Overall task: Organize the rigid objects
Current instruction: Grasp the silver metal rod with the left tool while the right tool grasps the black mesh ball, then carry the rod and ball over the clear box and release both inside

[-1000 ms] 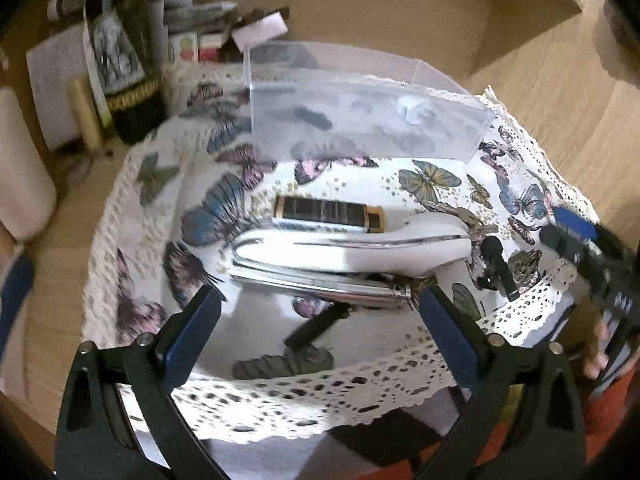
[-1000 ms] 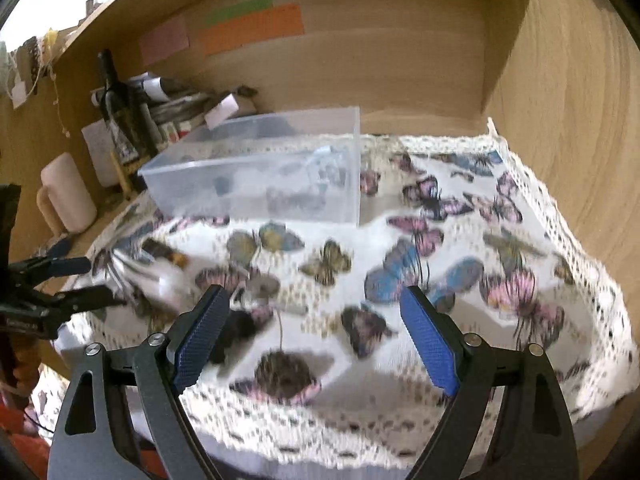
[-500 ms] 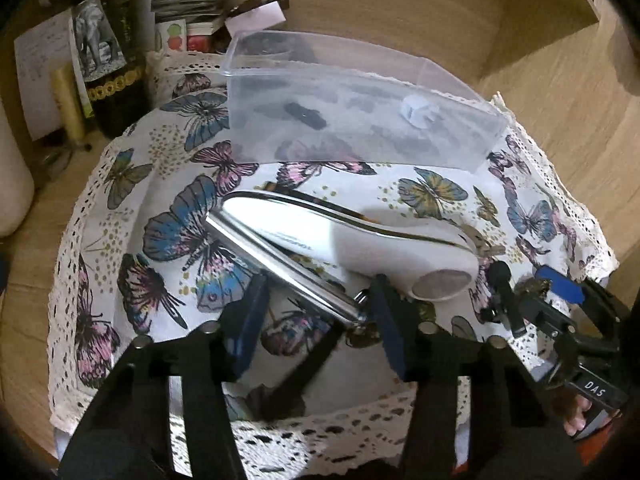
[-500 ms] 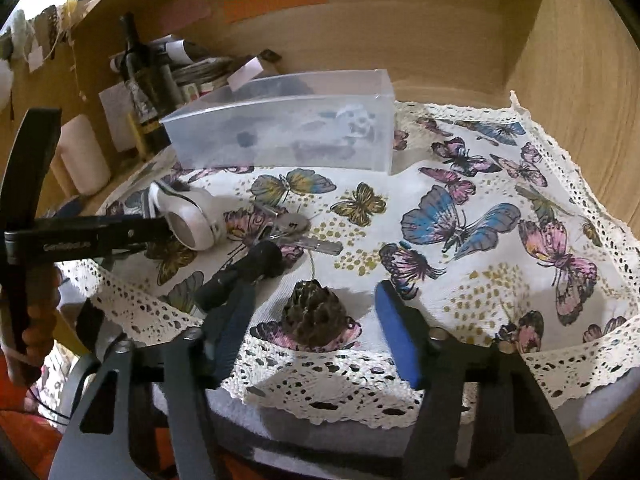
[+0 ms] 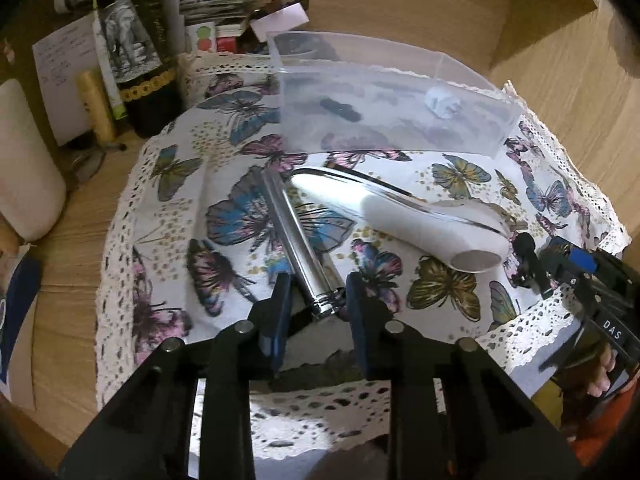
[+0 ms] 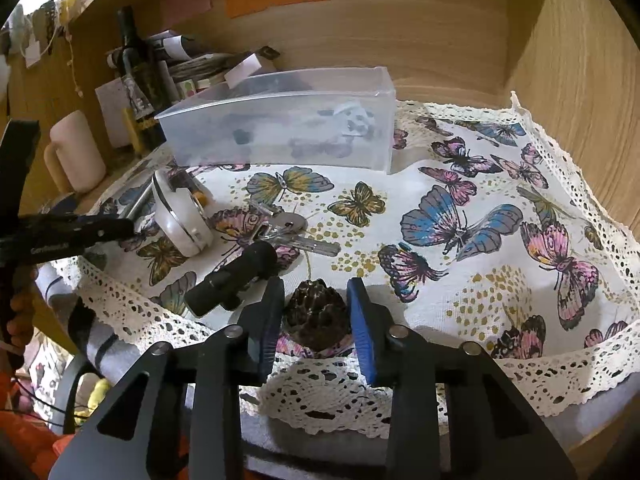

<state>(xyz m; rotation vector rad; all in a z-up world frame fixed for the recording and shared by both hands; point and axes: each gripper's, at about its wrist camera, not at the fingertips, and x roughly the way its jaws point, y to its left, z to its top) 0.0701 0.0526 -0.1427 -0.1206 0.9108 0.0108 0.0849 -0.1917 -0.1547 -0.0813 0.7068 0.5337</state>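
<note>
Your left gripper [image 5: 316, 304] has its jaws closed around the near end of the chrome tube [image 5: 298, 244], which lies on the butterfly cloth [image 5: 168, 216] in front of the clear plastic bin [image 5: 384, 116], beside the white device [image 5: 408, 216]. Your right gripper [image 6: 314, 316] has its jaws pressed against the sides of the dark pinecone [image 6: 316, 318], which sits near the cloth's lace edge, well in front of the bin. Lift both straight up before moving toward the bin. The tube is held at one end, so it will probably droop; keep it level and clear the bin's front wall. Grip the pinecone gently, since its scales may slip.
</note>
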